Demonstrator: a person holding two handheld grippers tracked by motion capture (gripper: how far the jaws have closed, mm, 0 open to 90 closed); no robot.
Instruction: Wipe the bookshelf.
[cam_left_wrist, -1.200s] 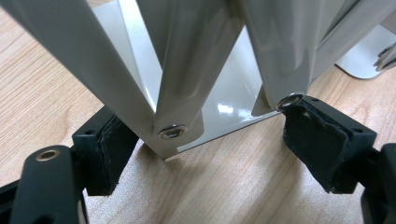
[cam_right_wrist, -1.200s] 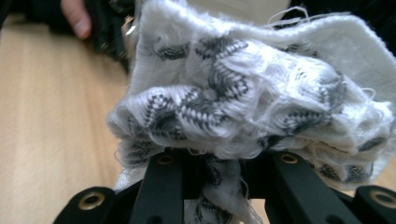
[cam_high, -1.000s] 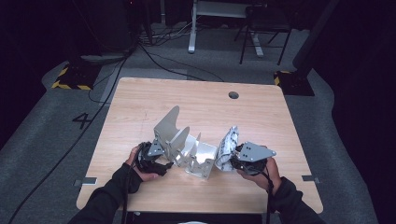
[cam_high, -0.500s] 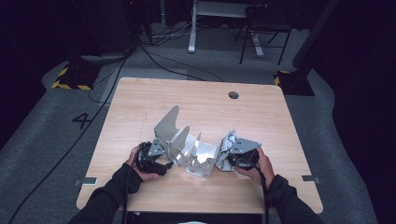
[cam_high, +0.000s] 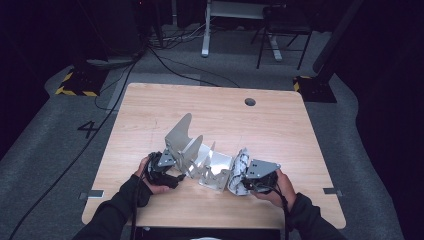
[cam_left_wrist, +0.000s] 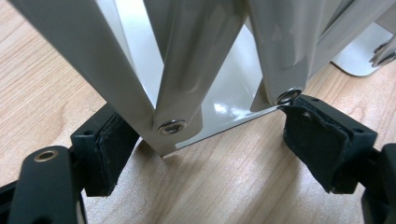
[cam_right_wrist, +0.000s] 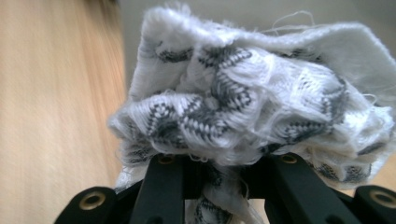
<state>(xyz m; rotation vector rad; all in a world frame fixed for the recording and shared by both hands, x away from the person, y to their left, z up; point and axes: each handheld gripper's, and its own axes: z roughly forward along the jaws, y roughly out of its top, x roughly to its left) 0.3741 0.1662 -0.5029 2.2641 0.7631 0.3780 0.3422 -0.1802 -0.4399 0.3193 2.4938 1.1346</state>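
Observation:
A folded sheet-metal bracket (cam_high: 192, 147) with several upright fins stands on the wooden table (cam_high: 280, 130). My left gripper (cam_high: 162, 169) is at its left end. In the left gripper view its jaws (cam_left_wrist: 210, 140) straddle the bracket's base corner (cam_left_wrist: 219, 107), and both black pads (cam_left_wrist: 322, 140) press against the metal edges. My right gripper (cam_high: 252, 177) is at the bracket's right end, shut on a bunched white cloth with a grey zigzag pattern (cam_high: 239, 172). The cloth (cam_right_wrist: 243, 98) rests against the metal and hides the right fingertips (cam_right_wrist: 224, 172).
A round cable hole (cam_high: 250, 102) sits near the table's far edge. Beyond the table, cables and a white desk leg (cam_high: 205, 30) lie on grey carpet, with a chair (cam_high: 280, 35) behind. A person's dark sleeves (cam_high: 120, 210) enter from the near edge.
My right gripper has carried the cloth left and closer to the bracket's right end. The left gripper and the bracket have stayed put.

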